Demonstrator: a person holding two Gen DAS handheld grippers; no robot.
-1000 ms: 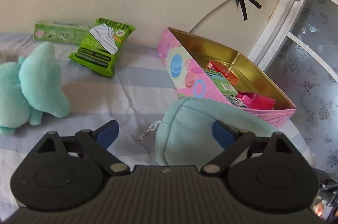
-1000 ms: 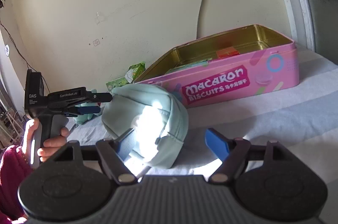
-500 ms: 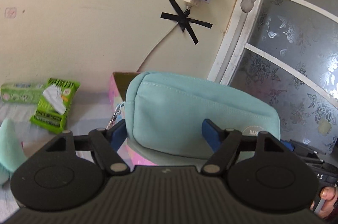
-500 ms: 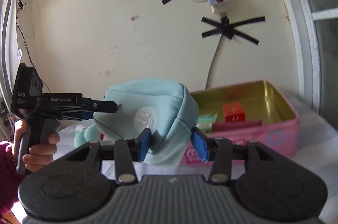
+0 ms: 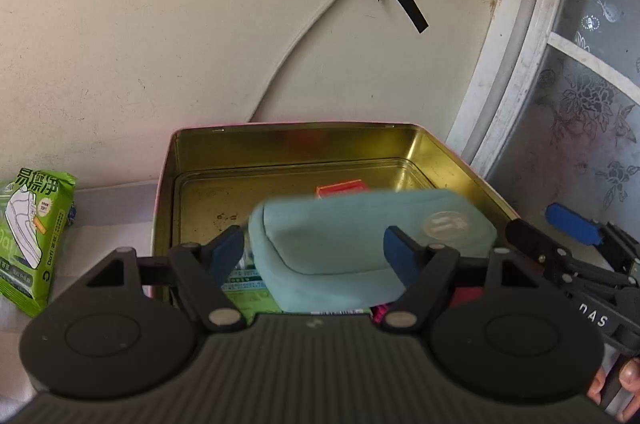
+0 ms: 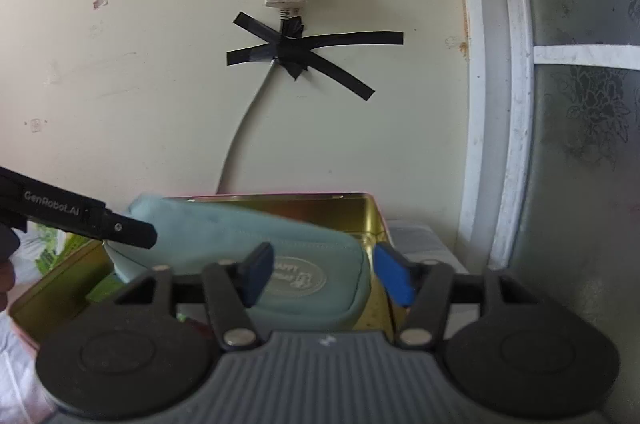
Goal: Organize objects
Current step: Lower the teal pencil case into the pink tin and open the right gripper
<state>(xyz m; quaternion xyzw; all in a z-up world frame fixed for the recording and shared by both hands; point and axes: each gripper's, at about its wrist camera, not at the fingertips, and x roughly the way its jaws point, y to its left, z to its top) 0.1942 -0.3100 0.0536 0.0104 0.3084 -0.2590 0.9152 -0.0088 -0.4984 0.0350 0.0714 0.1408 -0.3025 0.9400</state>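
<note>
Teal fabric pouch (image 5: 360,244) hangs blurred over the gold-lined tin (image 5: 280,148), above small boxes (image 5: 244,284) on the tin's floor; left gripper (image 5: 316,256) straddles the pouch's near end, grip unclear; right gripper (image 6: 326,278) jaws opening, pouch end between them, pads apart from it; green wipes pack (image 5: 32,236) left of tin.

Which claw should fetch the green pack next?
Left, probably. The green pack lies just left of the tin, on the left claw's side; the right claw, jaws opening around the pouch, sits across the tin.
</note>
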